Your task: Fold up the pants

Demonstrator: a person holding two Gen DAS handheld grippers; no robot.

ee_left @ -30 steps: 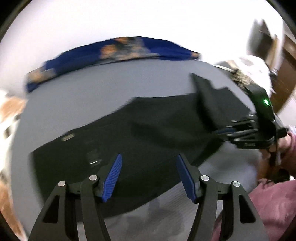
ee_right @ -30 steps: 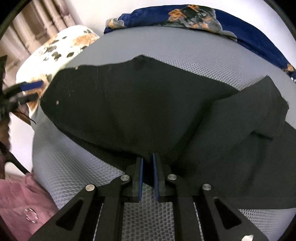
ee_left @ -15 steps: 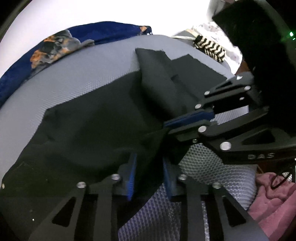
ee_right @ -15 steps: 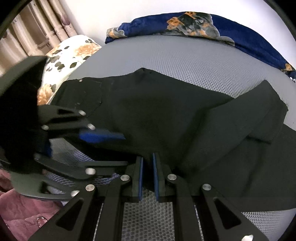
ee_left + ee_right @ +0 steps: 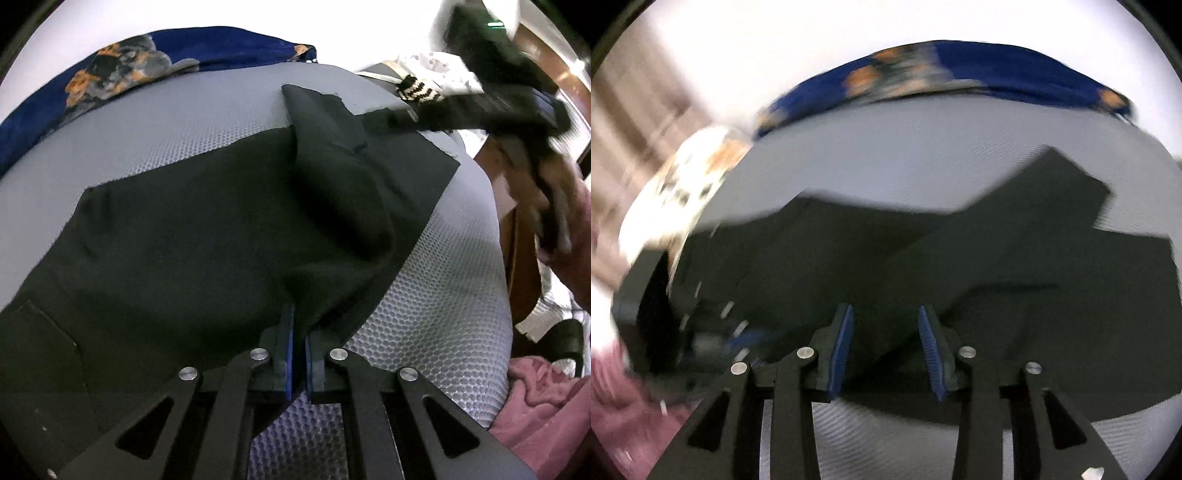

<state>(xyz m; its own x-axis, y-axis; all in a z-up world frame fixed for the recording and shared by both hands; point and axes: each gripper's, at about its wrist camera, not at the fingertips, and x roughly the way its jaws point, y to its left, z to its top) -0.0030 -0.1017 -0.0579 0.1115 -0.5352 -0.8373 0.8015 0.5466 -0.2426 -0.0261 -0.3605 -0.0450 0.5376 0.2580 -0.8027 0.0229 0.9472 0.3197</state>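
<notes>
The black pants (image 5: 207, 236) lie spread over the grey mesh mattress (image 5: 443, 295), one leg folded back across the other so that its hem end points toward the far edge. The left gripper (image 5: 298, 350) has its blue pads pressed together on a bunched fold at the near edge of the cloth, which rises in a ridge from the pinch. The right gripper (image 5: 884, 347) hangs above the pants with its fingers spread apart and nothing between them; its view is smeared by motion blur. Along the far side of the mattress lies a blue blanket (image 5: 155, 62) with orange and grey patterning. A floral pillow (image 5: 683, 192) sits at one end, and a striped black-and-white cloth (image 5: 421, 90) at the other. Pink fabric (image 5: 546, 402) bunches at the near right corner of the left wrist view, just beside the mattress edge.
</notes>
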